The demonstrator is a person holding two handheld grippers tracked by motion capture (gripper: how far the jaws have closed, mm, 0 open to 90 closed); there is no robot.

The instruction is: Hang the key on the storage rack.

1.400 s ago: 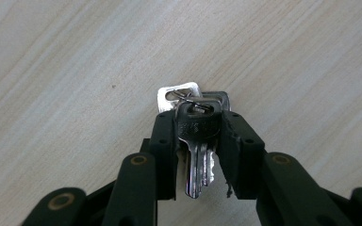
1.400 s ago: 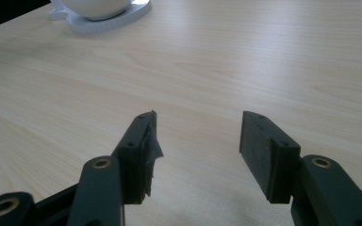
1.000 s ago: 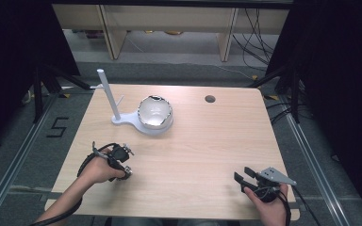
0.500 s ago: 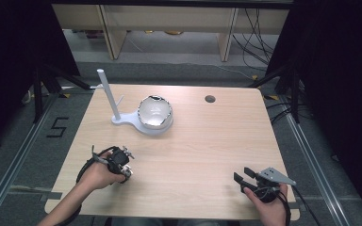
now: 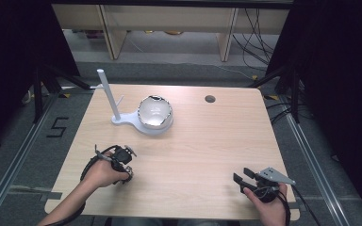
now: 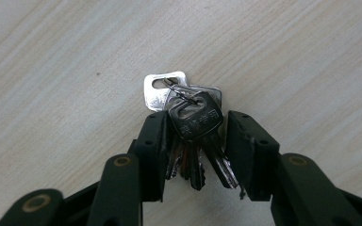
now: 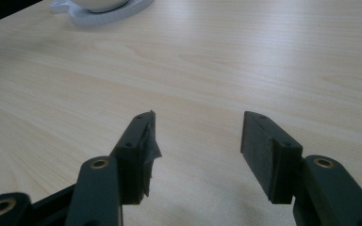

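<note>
A bunch of silver and dark keys (image 6: 188, 110) on a wire ring sits between the jaws of my left gripper (image 6: 197, 120), just over the wooden table. Both jaws press against the dark key head, so the gripper is shut on the bunch. In the high view this left gripper (image 5: 122, 162) is at the front left of the table, held in a hand. My right gripper (image 5: 242, 179) rests near the front right edge. Its jaws stand wide apart, and the right gripper (image 7: 198, 141) has only bare table between them.
A white stand (image 5: 122, 118) with an upright post (image 5: 107, 92) and a shiny bowl (image 5: 154, 113) sits at the table's back left; the stand's base (image 7: 108, 12) is far ahead of the right gripper. A small round hole (image 5: 210, 99) lies at the back.
The left hand and its gripper have edged slightly to the right. The right gripper has stayed where it was.
</note>
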